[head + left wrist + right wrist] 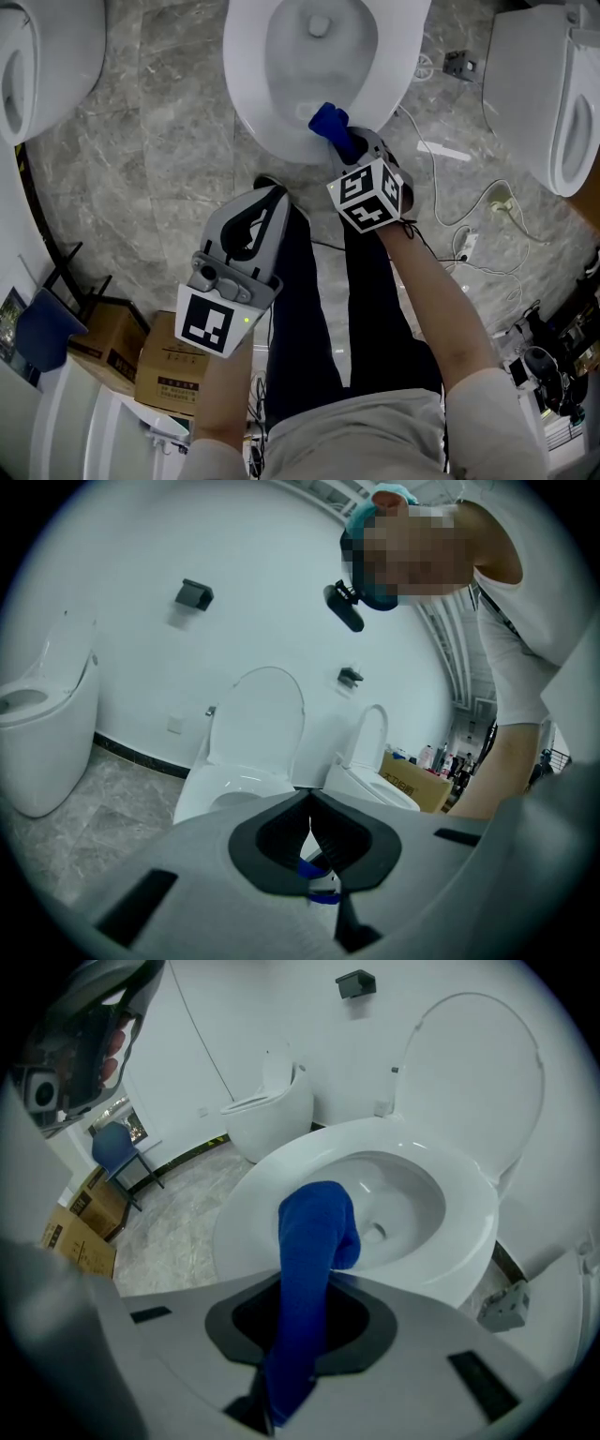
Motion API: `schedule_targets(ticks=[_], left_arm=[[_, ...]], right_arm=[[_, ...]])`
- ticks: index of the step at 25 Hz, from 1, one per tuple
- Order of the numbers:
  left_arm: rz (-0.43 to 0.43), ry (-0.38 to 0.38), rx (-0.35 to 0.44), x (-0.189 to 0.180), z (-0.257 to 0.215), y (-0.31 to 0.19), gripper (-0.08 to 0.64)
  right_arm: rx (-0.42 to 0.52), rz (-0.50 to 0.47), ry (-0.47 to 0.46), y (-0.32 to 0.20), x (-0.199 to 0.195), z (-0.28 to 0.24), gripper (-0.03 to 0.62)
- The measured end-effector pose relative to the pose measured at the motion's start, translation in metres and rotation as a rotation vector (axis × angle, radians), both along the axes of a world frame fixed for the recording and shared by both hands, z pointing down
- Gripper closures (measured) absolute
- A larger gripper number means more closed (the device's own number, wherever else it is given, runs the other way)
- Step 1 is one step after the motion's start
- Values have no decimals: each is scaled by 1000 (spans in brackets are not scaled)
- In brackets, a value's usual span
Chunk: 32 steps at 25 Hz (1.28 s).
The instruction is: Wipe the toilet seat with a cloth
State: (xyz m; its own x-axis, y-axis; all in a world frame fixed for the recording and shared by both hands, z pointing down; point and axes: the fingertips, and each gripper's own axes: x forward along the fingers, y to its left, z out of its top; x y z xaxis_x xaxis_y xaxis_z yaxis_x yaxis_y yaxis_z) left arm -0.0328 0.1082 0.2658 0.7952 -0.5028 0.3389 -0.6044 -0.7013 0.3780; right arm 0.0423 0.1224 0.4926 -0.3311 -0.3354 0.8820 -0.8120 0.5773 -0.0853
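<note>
Two grippers show: the right gripper (298, 1297) is clamped on a blue cloth (314, 1227), which juts ahead of its jaws over the near rim of the white toilet seat (459, 1222). Behind and to its left, the left gripper (309, 827) has its jaws pressed together, holding nothing.

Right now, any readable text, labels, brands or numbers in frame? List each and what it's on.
No text is legible.
Cardboard box in the head view: dark print on its side, too small to read.
Carton in the left gripper view: print blurred, unreadable.
Marker cubes: square patterns only, no letters.
Blue cloth: no label showing.
</note>
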Motion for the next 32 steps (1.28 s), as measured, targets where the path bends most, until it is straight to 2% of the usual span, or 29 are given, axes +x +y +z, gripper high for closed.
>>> schedule_targets(ticks=[7,17,32], left_arm=[[7,-2,-5,4,1,-4,551],[13,-8,-8,11,4,-10,552],[38,-9,-20,31,8,-19,551]], right_arm=[[10,24,16,-12,22,1,528],[13,117,16,-39,58,5,528],[31,149,15,-64,81,6,528]])
